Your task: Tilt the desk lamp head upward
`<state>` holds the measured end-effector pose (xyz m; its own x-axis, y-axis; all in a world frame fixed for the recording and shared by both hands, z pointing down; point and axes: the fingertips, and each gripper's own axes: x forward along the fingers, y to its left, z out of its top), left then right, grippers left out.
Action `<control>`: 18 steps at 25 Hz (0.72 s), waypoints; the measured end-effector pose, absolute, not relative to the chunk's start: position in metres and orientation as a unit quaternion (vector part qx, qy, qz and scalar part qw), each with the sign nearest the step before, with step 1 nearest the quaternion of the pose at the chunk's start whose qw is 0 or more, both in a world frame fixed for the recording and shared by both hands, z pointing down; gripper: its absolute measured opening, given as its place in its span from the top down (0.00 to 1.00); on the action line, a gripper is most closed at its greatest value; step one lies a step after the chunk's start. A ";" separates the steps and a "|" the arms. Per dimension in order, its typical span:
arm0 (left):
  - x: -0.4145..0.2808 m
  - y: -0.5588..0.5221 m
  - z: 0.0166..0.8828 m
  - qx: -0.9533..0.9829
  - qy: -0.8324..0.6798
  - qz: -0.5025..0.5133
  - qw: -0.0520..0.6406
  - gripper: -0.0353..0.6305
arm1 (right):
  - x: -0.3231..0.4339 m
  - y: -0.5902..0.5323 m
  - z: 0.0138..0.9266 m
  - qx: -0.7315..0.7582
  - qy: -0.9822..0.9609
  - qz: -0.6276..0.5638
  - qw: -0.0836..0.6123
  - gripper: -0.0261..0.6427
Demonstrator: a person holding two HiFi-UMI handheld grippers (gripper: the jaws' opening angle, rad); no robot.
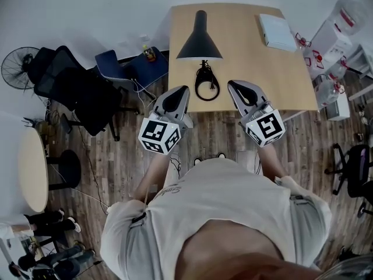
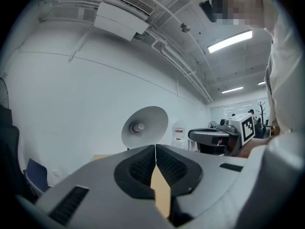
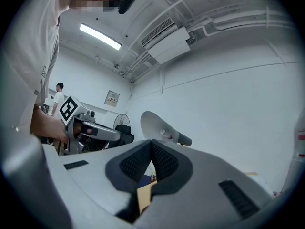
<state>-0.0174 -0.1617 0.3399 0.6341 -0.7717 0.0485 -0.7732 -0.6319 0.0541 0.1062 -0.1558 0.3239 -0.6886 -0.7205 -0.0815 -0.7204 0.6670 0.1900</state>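
Observation:
A black desk lamp with a cone head point(image 1: 199, 39) stands on the wooden desk point(image 1: 291, 80); its round base with a coiled cord point(image 1: 206, 86) sits near the front edge. Both grippers hover at that edge, one on each side of the base and apart from the lamp. My left gripper point(image 1: 183, 91) is shut with nothing in it, and so is my right gripper point(image 1: 232, 86). In the left gripper view the jaws point(image 2: 156, 147) meet, and the open lamp head point(image 2: 145, 126) faces the camera. Past the closed jaws in the right gripper view point(image 3: 151, 142) the lamp head point(image 3: 159, 128) shows sideways.
A white box point(image 1: 277, 32) lies on the desk's far right corner. Black office chairs point(image 1: 70, 86) and a blue chair point(image 1: 113, 66) stand left of the desk, beside a fan point(image 1: 17, 67) and a round table point(image 1: 32, 168). Plastic containers point(image 1: 338, 22) stand at the right.

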 end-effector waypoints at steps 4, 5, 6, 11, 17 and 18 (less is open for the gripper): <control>-0.016 -0.162 0.345 0.903 -0.427 0.014 0.039 0.92 | 0.102 -0.156 0.324 0.385 -0.916 -0.109 0.006 0.97; -0.017 -0.162 0.348 0.903 -0.427 0.017 0.041 0.92 | 0.101 -0.155 0.325 0.385 -0.916 -0.108 0.004 0.97; -0.018 -0.162 0.350 0.903 -0.427 0.018 0.042 0.92 | 0.101 -0.154 0.326 0.385 -0.917 -0.106 0.003 0.97; -0.021 -0.164 0.356 0.899 -0.434 0.013 0.053 0.92 | 0.101 -0.154 0.334 0.380 -0.920 -0.099 0.014 0.97; -0.024 -0.169 0.367 0.894 -0.443 0.011 0.069 0.92 | 0.098 -0.163 0.344 0.366 -0.926 -0.084 0.017 0.97; -0.026 -0.171 0.368 0.892 -0.446 0.008 0.071 0.92 | 0.096 -0.164 0.344 0.363 -0.927 -0.088 0.020 0.97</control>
<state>-0.0260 -0.1711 0.3675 0.6019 -0.7948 0.0779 -0.7971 -0.5920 0.1191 0.0963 -0.1641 0.3436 -0.7350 -0.6775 -0.0273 -0.6705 0.7202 0.1782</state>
